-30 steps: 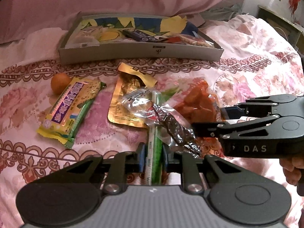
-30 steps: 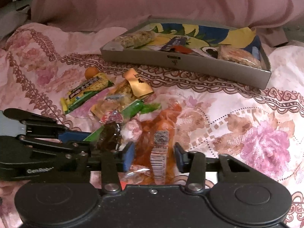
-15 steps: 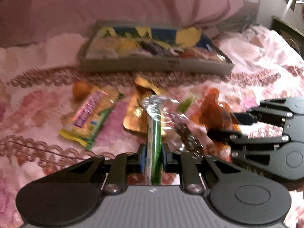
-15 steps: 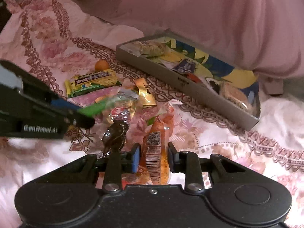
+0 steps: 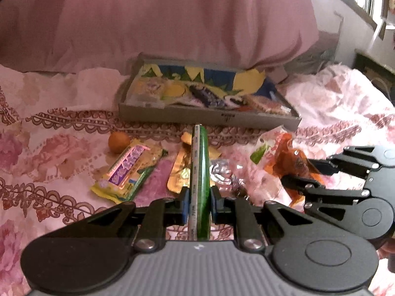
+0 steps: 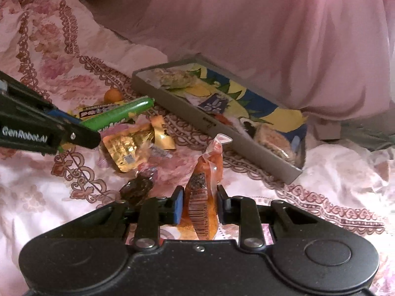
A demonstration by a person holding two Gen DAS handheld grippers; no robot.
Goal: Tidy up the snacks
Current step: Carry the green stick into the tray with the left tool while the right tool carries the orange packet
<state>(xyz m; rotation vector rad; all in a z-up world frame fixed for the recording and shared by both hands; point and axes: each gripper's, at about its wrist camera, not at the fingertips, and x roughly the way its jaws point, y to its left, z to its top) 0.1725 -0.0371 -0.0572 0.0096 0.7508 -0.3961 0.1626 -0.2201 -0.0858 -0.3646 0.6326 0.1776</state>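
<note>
a pink flowered bedspread covers the bed, with a big pink pillow bunched up just behind the shallow grey box that serves as the snack tray. the box already holds several wrapped snacks on its yellow and blue lining, so it looks like the place where everything is meant to end up.

the left gripper is clamped on a long green stick pack, held on edge and pointing straight at the front wall of the box, lifted clear of the pile. gripping it near 1 end leaves the far tip free to go over the box wall first. the right gripper is closed around an orange pouch, barcode side up, its clear top tab aimed toward the box too. both packs appear raised off the bedspread, which suggests a carry toward the box is the step in hand.

in front of the box, 4 things lie loose: a small orange fruit nearest its left corner, a yellow and purple cracker pack just beside the fruit, a gold foil pouch and a dark wrapped candy farther out. they sit close together, so each needs its own pick later.

the soft pouch may sag or slip in the grip.
</note>
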